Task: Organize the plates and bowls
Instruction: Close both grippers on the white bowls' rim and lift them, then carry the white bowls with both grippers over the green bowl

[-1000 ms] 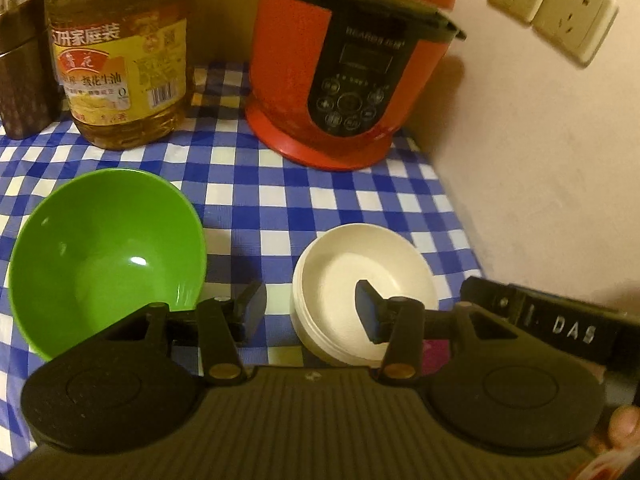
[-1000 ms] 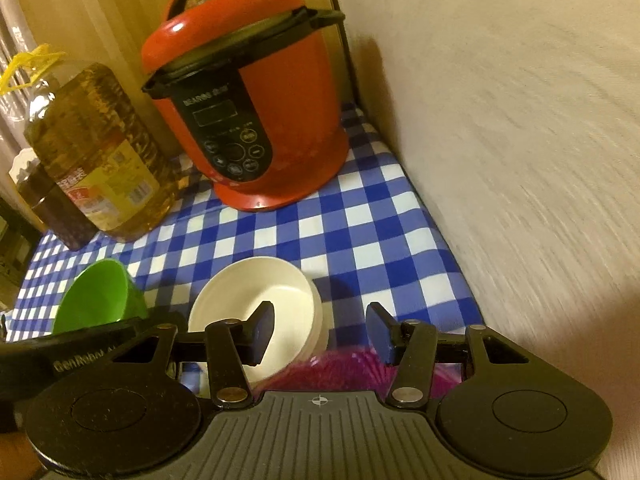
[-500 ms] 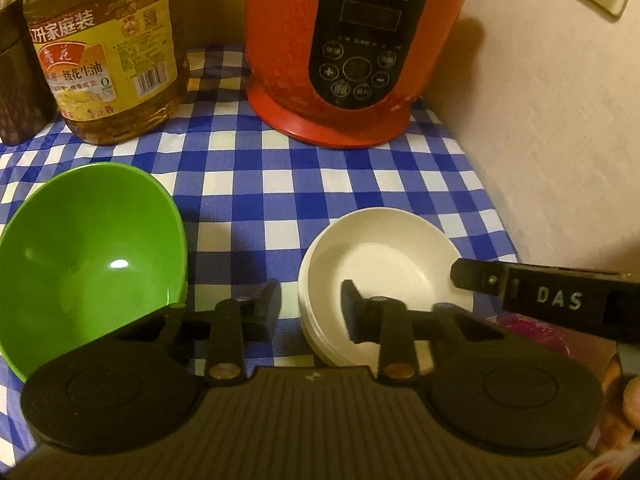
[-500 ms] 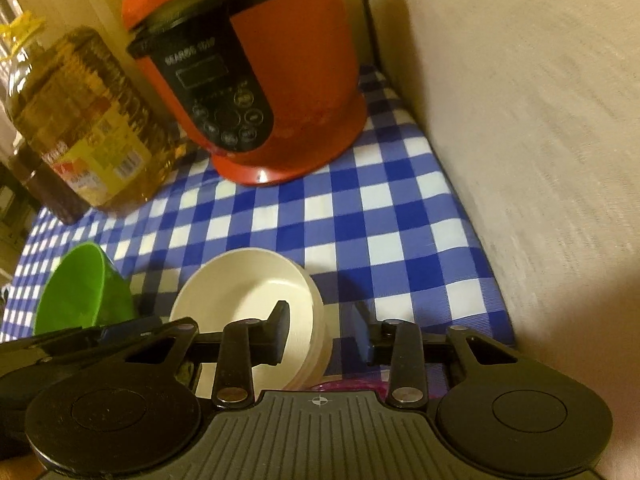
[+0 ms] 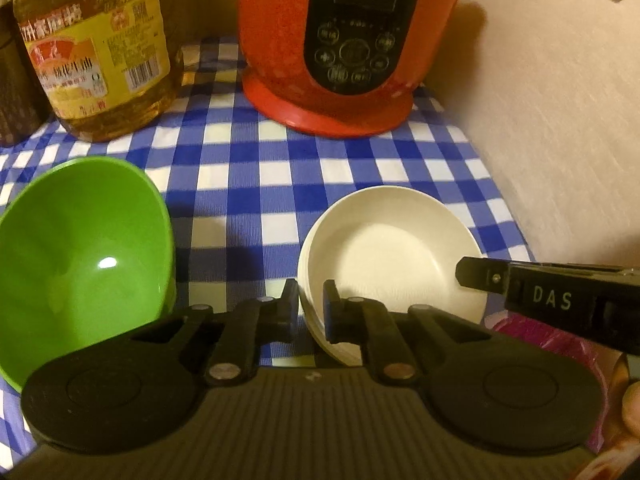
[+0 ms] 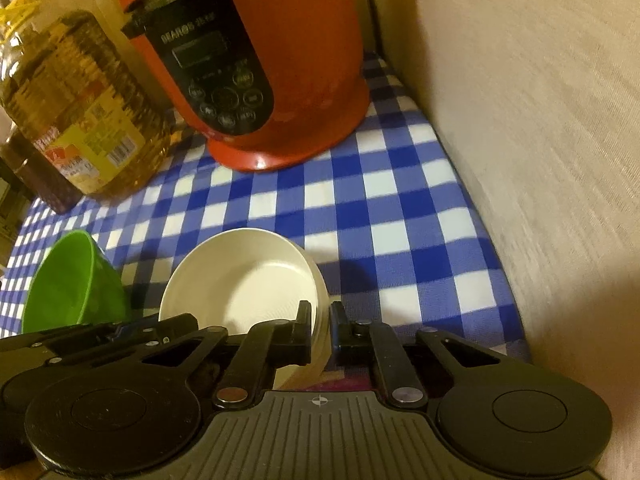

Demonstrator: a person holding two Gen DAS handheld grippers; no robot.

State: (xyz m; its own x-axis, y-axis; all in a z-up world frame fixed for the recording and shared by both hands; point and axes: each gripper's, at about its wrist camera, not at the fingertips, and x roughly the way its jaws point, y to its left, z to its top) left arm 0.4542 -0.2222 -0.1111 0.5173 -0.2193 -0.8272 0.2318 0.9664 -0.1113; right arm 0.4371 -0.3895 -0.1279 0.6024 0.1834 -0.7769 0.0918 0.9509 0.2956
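Note:
A white bowl (image 5: pixel 394 254) (image 6: pixel 244 276) sits on the blue checked cloth (image 5: pixel 256 184), near the wall. My left gripper (image 5: pixel 311 309) is closing tight on its near-left rim, with one pad inside and one outside, both pressing. My right gripper (image 6: pixel 320 316) is closing tight on the bowl's right rim in the same way; one of its fingers (image 5: pixel 480 278) shows in the left wrist view. A green bowl (image 5: pixel 80 256) (image 6: pixel 72 280) lies tilted to the left of the white one, apart from it.
A red pressure cooker (image 5: pixel 352 40) and a big oil bottle (image 5: pixel 96 52) stand at the back, with a dark jar (image 5: pixel 16 80) at the far left. The wall (image 6: pixel 540 160) runs close along the right. A pink bag (image 5: pixel 540 334) lies under the right gripper.
Both grippers came down and forward onto the white bowl. Their jaws went from wide apart to shut on its rim, the left on the near-left side and the right on the right side.

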